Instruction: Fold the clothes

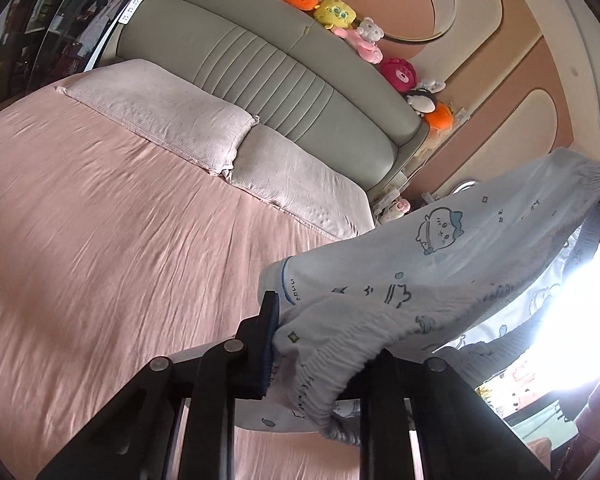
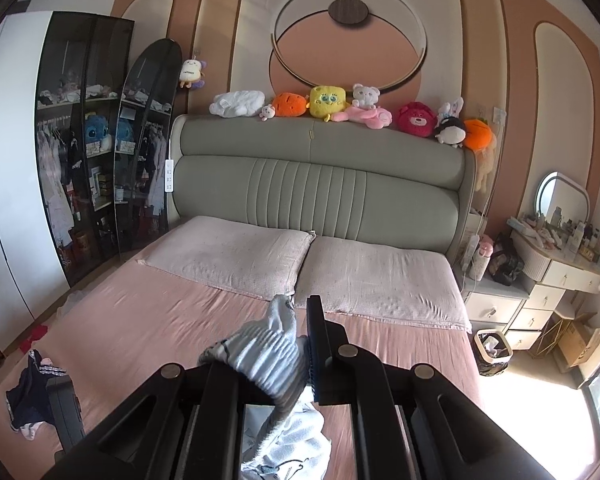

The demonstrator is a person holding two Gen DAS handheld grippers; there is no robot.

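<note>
printed pale pants (image 1: 440, 264) are held by the waistband, clamped in the left gripper (image 1: 300, 344) at lower centre and the right gripper (image 2: 296, 352), above the pink bed (image 1: 100, 240).

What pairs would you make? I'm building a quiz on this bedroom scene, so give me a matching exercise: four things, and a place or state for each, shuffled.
Things:
1. printed pants
2. yellow plush
3. dark clothes pile
4. pillows

Places or states:
A. on top of the headboard
B. lying flat at the head of the bed
C. held up off the bed by both grippers, left gripper and right gripper
D. heaped at the bed's left edge

Pairs: 1-C, 2-A, 3-D, 4-B
</note>
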